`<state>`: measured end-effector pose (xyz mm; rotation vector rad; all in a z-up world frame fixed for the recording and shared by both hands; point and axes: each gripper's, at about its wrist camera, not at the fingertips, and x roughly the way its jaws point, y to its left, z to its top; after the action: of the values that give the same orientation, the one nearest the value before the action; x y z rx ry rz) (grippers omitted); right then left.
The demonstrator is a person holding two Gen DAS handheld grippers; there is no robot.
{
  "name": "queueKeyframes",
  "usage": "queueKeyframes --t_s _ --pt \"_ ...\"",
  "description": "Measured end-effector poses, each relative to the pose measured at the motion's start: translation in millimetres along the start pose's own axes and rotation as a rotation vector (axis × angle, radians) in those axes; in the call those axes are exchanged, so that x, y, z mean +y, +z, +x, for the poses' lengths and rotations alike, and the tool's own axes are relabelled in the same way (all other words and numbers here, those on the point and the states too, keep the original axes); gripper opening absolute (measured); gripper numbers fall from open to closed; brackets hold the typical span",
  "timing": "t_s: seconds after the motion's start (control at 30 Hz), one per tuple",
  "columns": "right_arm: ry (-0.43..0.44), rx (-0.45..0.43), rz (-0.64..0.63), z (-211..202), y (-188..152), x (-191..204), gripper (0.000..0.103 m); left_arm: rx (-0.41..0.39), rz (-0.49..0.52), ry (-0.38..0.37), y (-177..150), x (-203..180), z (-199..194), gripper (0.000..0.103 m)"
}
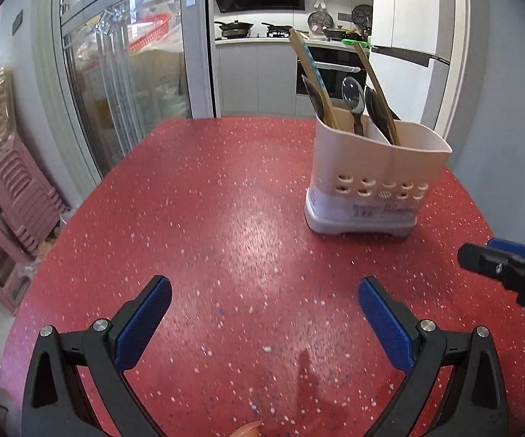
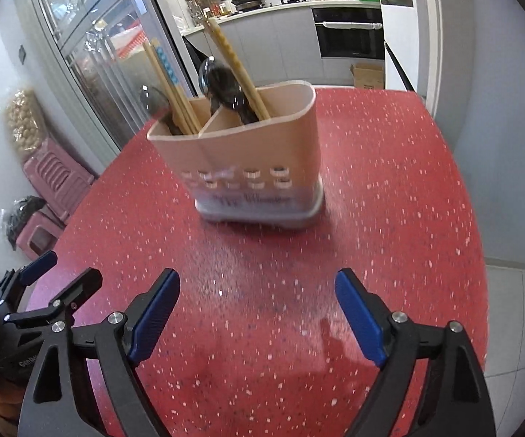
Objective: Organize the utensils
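Observation:
A pale pink utensil holder (image 1: 375,178) with two compartments stands upright on the red speckled table (image 1: 226,218). It holds wooden chopsticks (image 1: 309,76), a metal spoon (image 1: 353,98) and dark spoons. It also shows in the right wrist view (image 2: 258,156), a short way ahead of my right gripper. My left gripper (image 1: 264,296) is open and empty above the table, the holder ahead to its right. My right gripper (image 2: 257,289) is open and empty; its tip shows in the left wrist view (image 1: 495,266). The left gripper shows at the lower left of the right wrist view (image 2: 58,276).
Stacked pink plastic stools (image 1: 22,196) stand on the floor left of the table. A glass cabinet (image 1: 116,73) rises behind the table's far left edge. A kitchen counter with pans (image 1: 247,32) lies beyond. The table's right edge (image 2: 481,255) drops to a tiled floor.

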<state>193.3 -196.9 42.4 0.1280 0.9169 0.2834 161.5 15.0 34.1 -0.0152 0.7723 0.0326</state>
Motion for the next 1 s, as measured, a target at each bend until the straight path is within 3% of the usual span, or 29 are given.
queueKeyframes --t_s 0.07,0.3,0.67,1.0 --pt "-0.020 -0.005 -0.001 -0.8 -7.6 1.1 0.103 0.006 -0.006 -0.003 -4.7 -0.3 -1.3 0.103" --pt "-0.037 -0.045 0.033 -11.2 -25.7 0.9 0.103 0.017 -0.005 -0.019 -20.7 -2.0 -8.6 0.103" --pt "-0.136 -0.079 0.011 -19.7 -66.8 5.3 0.103 0.000 0.002 -0.032 -50.4 -7.1 -19.5 0.103" --pt "-0.268 -0.228 -0.024 -45.4 -83.9 8.3 0.103 -0.114 -0.012 -0.039 -54.8 -5.1 -41.7 0.103"
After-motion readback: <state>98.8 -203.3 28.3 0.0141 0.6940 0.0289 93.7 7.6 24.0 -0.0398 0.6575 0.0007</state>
